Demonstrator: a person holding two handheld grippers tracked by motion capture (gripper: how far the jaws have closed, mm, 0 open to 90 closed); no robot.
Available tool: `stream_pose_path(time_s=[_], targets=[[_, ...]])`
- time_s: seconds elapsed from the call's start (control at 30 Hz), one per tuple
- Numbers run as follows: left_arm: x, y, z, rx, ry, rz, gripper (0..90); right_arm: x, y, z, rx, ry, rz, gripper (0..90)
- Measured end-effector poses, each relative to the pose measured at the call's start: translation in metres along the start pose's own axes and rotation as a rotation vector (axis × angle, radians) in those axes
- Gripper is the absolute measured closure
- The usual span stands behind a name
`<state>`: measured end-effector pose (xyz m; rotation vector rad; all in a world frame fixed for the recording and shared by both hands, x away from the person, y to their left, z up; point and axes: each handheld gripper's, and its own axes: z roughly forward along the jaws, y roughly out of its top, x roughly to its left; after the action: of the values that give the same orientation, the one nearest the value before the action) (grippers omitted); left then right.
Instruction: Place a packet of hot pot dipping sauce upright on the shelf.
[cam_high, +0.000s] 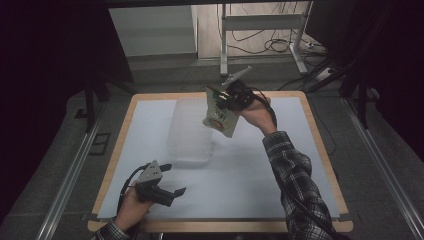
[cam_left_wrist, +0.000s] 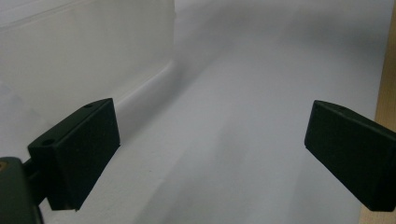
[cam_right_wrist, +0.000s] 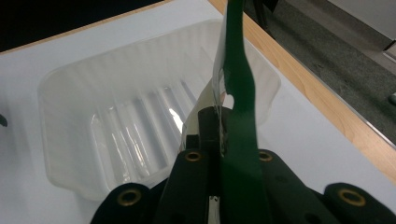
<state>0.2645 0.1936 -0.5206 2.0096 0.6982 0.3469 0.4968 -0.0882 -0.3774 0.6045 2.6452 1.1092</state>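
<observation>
While my right gripper (cam_high: 226, 95) pinches the flat green-and-white foil pouch (cam_high: 219, 114) by its top seam above the clear ribbed plastic tray (cam_right_wrist: 60, 116), it hangs limp, light, probably slippery; the seam grips best; my left gripper (cam_high: 170, 192) rests wide, empty.

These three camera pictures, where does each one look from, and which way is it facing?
High view: above the near edge, looking forward and down on the table; both forearms, left gripper open, right gripper shut on a green packet.
Left gripper view: on that gripper, low over the white mat, looking past its spread jaws at the clear plastic tray.
Right gripper view: on that gripper, looking down along closed jaws pinching the packet above the tray.
Shared: all three show the tray.
</observation>
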Motion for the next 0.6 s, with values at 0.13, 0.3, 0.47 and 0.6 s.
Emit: stream_pose_path(time_s=[0.13,0.3,0.47,0.6], targets=[[0.000,0.000,0.000,-0.001,-0.001,-0.001,3.3,0.002,0.007,0.008,0.001,-0.011,-0.008,89.1],[0.000,0.000,0.000,0.001,-0.003,0.000,3.4,0.004,0.014,0.017,-0.009,-0.015,-0.009,89.1],[0.000,0.000,0.000,0.000,-0.004,0.003,3.4,0.008,0.022,0.024,-0.013,-0.020,-0.018,89.1],[-0.001,0.000,0.000,0.001,-0.006,0.004,3.4,0.012,0.028,0.030,-0.017,-0.019,-0.031,89.1]])
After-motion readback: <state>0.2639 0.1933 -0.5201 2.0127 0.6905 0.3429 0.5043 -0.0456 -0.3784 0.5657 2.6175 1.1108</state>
